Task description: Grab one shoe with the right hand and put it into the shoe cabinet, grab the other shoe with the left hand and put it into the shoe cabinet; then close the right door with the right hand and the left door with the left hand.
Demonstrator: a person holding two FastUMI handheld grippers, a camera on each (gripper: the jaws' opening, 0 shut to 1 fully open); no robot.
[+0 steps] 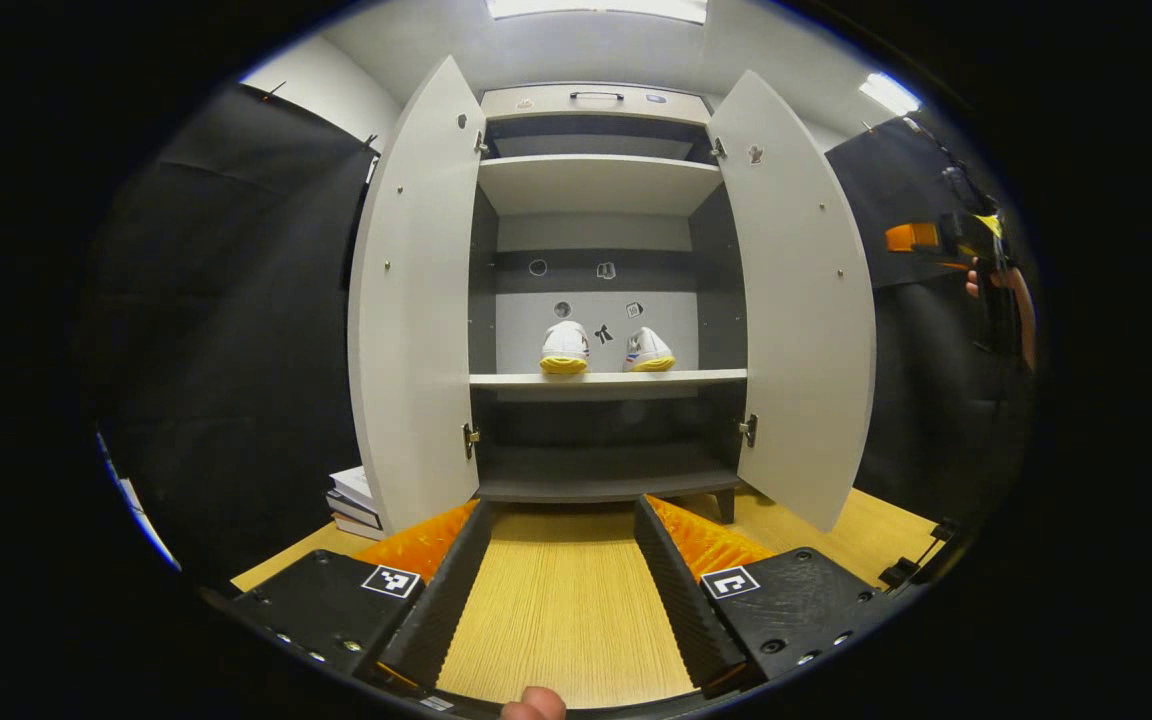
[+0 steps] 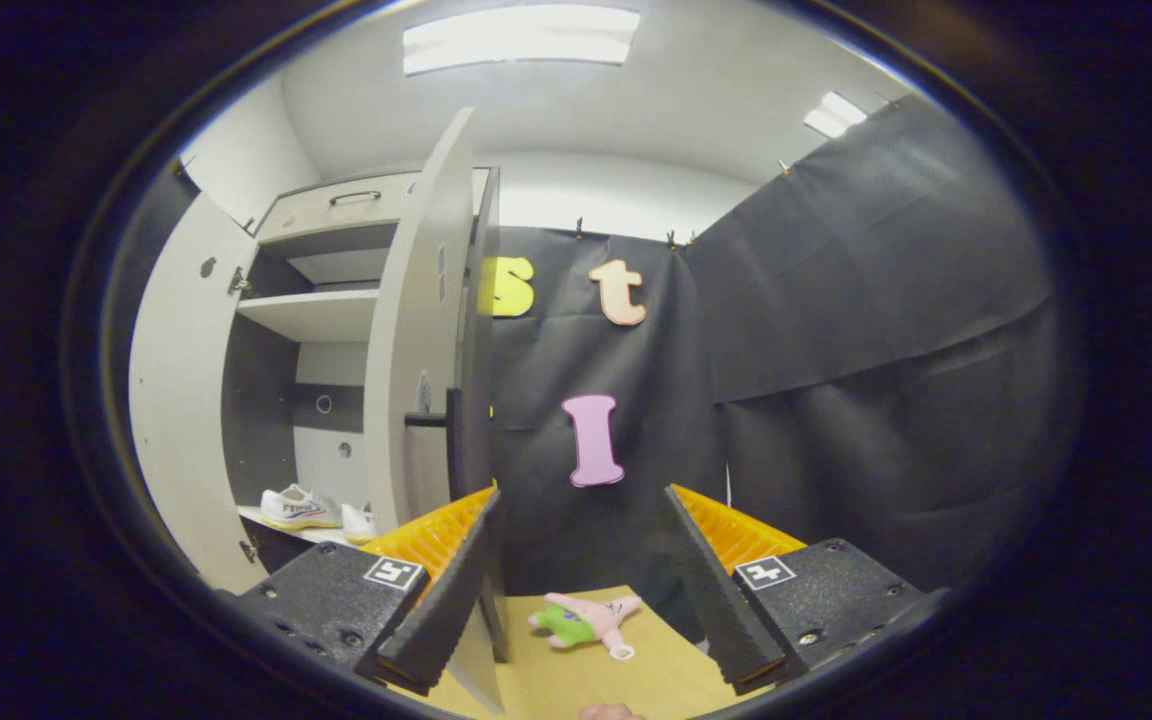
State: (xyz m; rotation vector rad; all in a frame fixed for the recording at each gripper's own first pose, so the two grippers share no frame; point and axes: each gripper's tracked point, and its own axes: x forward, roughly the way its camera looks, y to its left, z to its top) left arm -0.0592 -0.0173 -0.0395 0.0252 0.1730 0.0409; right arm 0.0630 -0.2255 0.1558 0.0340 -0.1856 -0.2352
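The shoe cabinet (image 1: pixel 596 185) stands ahead with its left door (image 1: pixel 416 300) and right door (image 1: pixel 796 300) swung wide. Two white shoes with yellow soles, one (image 1: pixel 565 348) on the left and one (image 1: pixel 648 351) on the right, rest side by side on the middle shelf (image 1: pixel 606 379). My left gripper (image 1: pixel 561 508) is open over the wooden floor in front of the cabinet, holding nothing. In the right gripper view, my right gripper (image 2: pixel 581 493) is open and empty just right of the right door's outer edge (image 2: pixel 426 350), near its handle (image 2: pixel 426 420). The shoes (image 2: pixel 298 507) show past that door.
A stack of books (image 1: pixel 356 500) lies on the floor left of the cabinet. A pink and green plush toy (image 2: pixel 586 620) lies on the wood below my right gripper. A hand holds the right gripper (image 1: pixel 936 240) at the far right. Black cloth walls surround the booth.
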